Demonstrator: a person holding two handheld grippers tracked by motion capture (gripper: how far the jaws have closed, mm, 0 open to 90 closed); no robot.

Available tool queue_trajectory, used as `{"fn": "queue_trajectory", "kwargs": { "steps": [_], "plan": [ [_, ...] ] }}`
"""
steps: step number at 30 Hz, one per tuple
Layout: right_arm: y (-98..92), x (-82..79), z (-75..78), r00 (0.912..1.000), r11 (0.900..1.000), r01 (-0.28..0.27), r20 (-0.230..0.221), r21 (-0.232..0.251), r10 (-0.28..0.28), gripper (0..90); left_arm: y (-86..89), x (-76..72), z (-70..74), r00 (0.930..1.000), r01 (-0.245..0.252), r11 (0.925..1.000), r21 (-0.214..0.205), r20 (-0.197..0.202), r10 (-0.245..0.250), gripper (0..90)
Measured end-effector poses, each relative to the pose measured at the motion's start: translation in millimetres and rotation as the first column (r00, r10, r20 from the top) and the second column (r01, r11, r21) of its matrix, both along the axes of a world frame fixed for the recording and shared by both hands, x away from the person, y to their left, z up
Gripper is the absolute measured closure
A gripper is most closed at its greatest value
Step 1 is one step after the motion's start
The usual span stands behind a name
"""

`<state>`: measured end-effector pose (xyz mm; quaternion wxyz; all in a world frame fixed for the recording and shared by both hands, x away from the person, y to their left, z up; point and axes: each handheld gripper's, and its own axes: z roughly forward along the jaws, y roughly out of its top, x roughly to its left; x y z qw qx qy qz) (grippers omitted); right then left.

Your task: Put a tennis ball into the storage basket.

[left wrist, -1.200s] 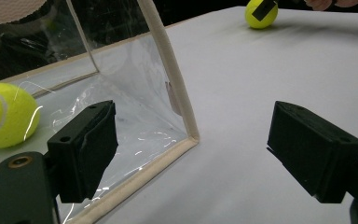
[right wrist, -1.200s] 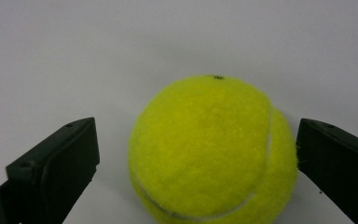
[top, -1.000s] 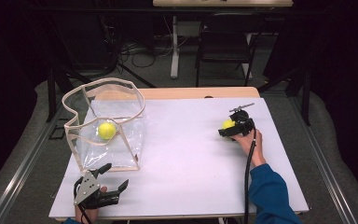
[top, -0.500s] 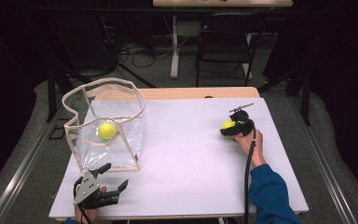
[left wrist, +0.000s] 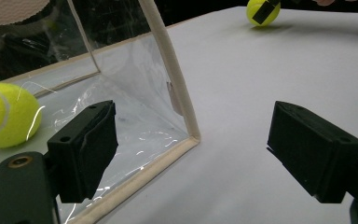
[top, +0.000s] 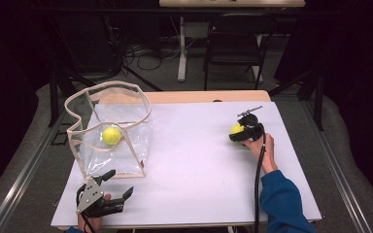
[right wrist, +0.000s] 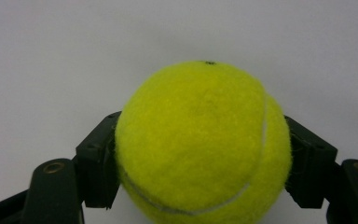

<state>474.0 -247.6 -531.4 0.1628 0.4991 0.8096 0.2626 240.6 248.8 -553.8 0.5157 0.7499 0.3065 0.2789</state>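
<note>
Nothing's shifted except the right gripper [top: 238,132], whose jaws have just closed onto the tennis ball [right wrist: 203,142] at the table's [top: 194,165] right side; being round, it points nowhere. Left gripper [top: 119,187] hangs open by the clear bag [top: 126,155].

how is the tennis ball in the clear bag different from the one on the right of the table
The bagged ball lies loose inside the clear bag, touched by nothing; the right-hand ball is clamped between the jaws of the right gripper. The bagged ball sits behind transparent plastic at the table's left, close to the open left gripper; the right-hand ball sits on the bare white tabletop. Both are yellow-green tennis balls of seemingly equal size.
</note>
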Motion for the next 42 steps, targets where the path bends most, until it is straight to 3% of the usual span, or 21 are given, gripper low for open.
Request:
{"fn": "queue_trajectory", "kwargs": {
  "steps": [42],
  "plan": [
    [11.7, -16.9, 34.9, 0.9977, 0.9965, -0.067, 0.010, -0.051, 0.067, 25.9, 0.2, 0.3, -0.1, 1.0000, -0.001, 1.0000, -0.006, -0.003, 0.001, 15.8]
  ]
}}
